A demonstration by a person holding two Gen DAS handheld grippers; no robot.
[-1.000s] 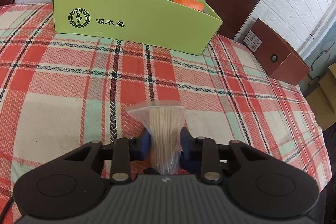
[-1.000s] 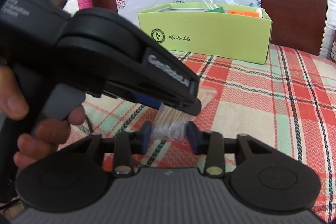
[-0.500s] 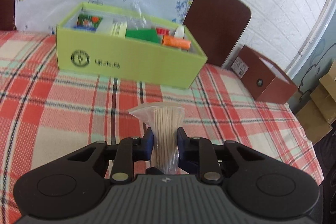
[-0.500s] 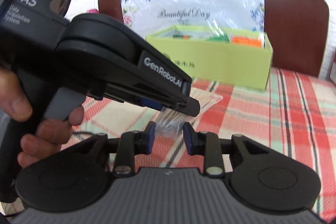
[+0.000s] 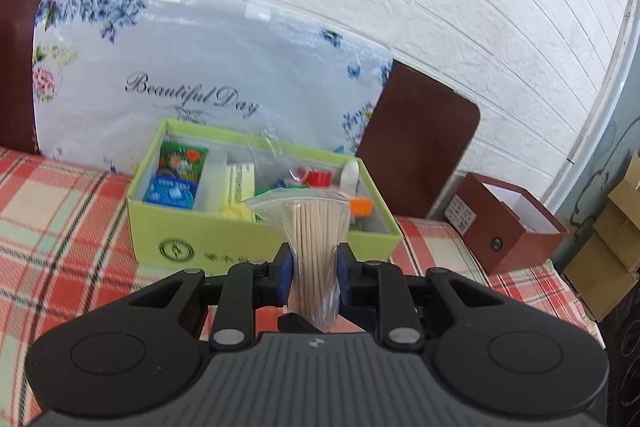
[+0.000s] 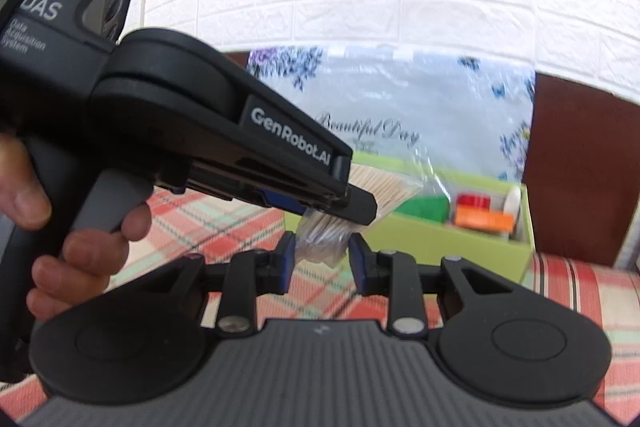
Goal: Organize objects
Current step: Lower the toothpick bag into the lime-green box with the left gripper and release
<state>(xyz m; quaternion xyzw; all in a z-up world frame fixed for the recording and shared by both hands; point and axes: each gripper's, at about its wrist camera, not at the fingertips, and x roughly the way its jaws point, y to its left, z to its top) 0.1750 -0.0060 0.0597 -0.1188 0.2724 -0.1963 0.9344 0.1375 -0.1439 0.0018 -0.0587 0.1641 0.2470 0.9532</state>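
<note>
My left gripper (image 5: 314,267) is shut on a clear bag of wooden sticks (image 5: 314,227), held upright above the checked tablecloth, in front of the green cardboard box (image 5: 224,227). In the right wrist view the left gripper's body (image 6: 200,131) crosses from the left, with the bag (image 6: 384,187) in its jaws. My right gripper (image 6: 322,259) has its blue pads on either side of the bag's lower end (image 6: 320,243). Whether they press on it is unclear. The green box (image 6: 460,239) holds several small packets.
A floral plastic sheet (image 5: 200,67) leans against a brown chair back (image 5: 420,147) behind the box. A brown open box (image 5: 508,223) sits at the right table edge. Cardboard cartons (image 5: 616,239) stand beyond it. A white brick wall is behind.
Both grippers have risen and moved toward the green box with the bag of sticks. The box's inside now shows from above. The right gripper's pads have stayed around the bag's end.
</note>
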